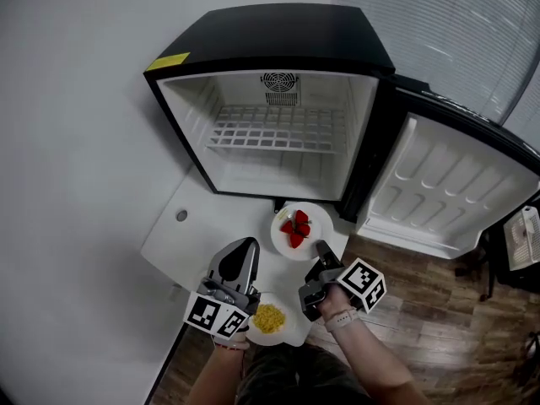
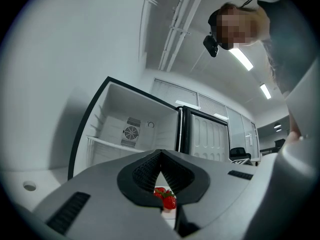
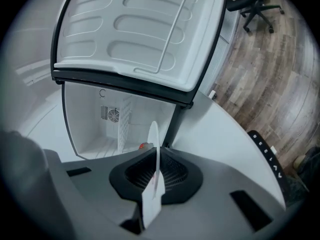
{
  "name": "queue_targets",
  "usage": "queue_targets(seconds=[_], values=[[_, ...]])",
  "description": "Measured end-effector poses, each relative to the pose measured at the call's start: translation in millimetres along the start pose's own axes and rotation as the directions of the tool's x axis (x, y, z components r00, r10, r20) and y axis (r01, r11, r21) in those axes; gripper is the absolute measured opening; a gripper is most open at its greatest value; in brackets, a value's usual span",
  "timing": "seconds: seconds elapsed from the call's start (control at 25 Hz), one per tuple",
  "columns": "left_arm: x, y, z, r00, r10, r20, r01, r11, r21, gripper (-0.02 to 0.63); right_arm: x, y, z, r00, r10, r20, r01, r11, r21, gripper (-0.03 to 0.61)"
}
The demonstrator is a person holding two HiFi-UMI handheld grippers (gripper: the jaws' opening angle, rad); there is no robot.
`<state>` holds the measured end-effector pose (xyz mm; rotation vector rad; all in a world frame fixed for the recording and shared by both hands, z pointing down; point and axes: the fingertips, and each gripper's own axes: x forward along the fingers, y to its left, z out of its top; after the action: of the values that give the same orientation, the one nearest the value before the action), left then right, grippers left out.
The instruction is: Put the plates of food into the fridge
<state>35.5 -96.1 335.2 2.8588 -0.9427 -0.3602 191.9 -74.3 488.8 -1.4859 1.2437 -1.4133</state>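
Hiding strawberries [image 3: 142, 145], plate [image 3: 151, 204] edge-on in right claw [image 3: 158, 153]

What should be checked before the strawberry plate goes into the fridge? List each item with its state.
1. Fridge door swung wide open: ok.
2. Wire shelf has room for a plate: ok.
3. Right gripper shut on the rim of the strawberry plate: ok.
4. Strawberries sit on that plate: ok.
5. Plate held level: cannot tell.
6. Left gripper shut, empty, off to the side of the plate's way in: ok.
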Motion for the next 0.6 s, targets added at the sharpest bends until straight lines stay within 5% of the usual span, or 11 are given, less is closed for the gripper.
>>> queue_targets(seconds=[0.6], values=[[71,64,-31,0.994,-0.102,-0.026,0.100,0.991,-0.087,0.006,84,10,13,0.980,-0.049,0.190,0.033,0.996,0.086,0.017]])
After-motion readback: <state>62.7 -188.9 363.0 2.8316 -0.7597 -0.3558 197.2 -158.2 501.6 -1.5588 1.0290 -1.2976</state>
